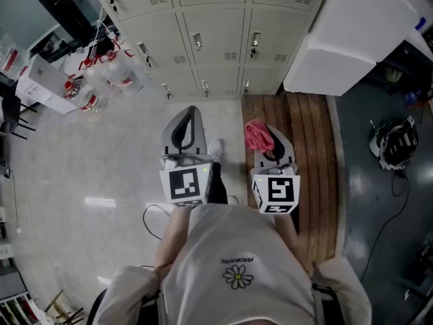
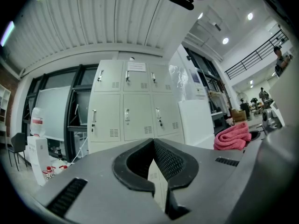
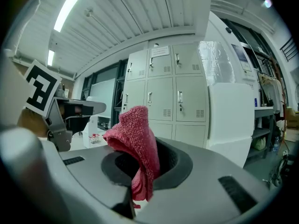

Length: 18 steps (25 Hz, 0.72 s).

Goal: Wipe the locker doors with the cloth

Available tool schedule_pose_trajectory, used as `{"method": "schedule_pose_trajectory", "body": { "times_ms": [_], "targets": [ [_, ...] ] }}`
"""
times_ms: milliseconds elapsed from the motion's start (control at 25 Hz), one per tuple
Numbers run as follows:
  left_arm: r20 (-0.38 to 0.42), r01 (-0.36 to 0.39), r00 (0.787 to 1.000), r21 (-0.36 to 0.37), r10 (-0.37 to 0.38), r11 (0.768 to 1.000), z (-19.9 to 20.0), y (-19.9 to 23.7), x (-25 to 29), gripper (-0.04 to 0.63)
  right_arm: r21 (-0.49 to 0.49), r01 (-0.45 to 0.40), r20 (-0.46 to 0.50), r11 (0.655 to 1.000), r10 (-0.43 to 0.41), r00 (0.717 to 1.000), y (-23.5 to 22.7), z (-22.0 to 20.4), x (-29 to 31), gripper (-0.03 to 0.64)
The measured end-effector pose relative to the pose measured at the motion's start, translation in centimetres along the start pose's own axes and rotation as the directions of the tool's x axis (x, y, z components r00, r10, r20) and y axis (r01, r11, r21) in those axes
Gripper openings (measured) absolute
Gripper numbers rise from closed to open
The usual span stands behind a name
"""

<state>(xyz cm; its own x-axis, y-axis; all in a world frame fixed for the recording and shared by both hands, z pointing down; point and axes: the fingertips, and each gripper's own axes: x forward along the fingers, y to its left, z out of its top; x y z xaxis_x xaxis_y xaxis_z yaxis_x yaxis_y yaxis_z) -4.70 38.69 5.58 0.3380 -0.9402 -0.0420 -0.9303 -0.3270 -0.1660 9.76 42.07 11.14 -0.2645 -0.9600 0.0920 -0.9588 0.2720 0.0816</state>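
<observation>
Forward, right gripper (image 3: pixel 142 171) (around cloth (image 3: pixel 135 129))

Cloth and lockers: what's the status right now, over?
Left gripper shut, empty. Right gripper shut on pink cloth. Locker doors ahead, not yet touched. Nothing between grippers and doors; bottles stand off left.

Crumpled pink cloth (image 3: pixel 134 136) (locker doors (image 1: pixel 215 40) closed)

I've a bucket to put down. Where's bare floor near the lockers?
The pale floor between the bottles and the wooden planks is bare up to the lockers. The planks beside the white cabinet are free too. Crowded: the bottles' corner, and the dark floor at right with a helmet-like thing.
</observation>
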Motion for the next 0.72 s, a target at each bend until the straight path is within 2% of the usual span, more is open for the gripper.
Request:
{"method": "schedule_pose_trajectory", "body": {
  "times_ms": [200, 400, 720],
  "targets": [
    [-0.026, 0.02, 0.999, -0.008, -0.02, 1.0, -1.4, 1.4, 4.2, 0.017, 0.026, -0.016, -0.04, 1.0, 0.017, 0.999, -0.3, -0.8, 4.2, 0.031],
    [-0.012, 0.049, 0.999, -0.027, -0.049, 0.998, -1.6, 4.0, 9.9, 0.017, 0.024, -0.03, -0.061, 0.999, 0.032, 0.998, -0.6, 0.4, 9.8, 0.031],
    [0.003, 0.057, 0.998, -0.098, -0.057, 0.994, -2.7, 9.7, 19.8, 0.017, -0.012, -0.081, -0.116, 0.997, 0.079, 0.99, -0.5, 2.0, 20.8, 0.032]
  ]
}}
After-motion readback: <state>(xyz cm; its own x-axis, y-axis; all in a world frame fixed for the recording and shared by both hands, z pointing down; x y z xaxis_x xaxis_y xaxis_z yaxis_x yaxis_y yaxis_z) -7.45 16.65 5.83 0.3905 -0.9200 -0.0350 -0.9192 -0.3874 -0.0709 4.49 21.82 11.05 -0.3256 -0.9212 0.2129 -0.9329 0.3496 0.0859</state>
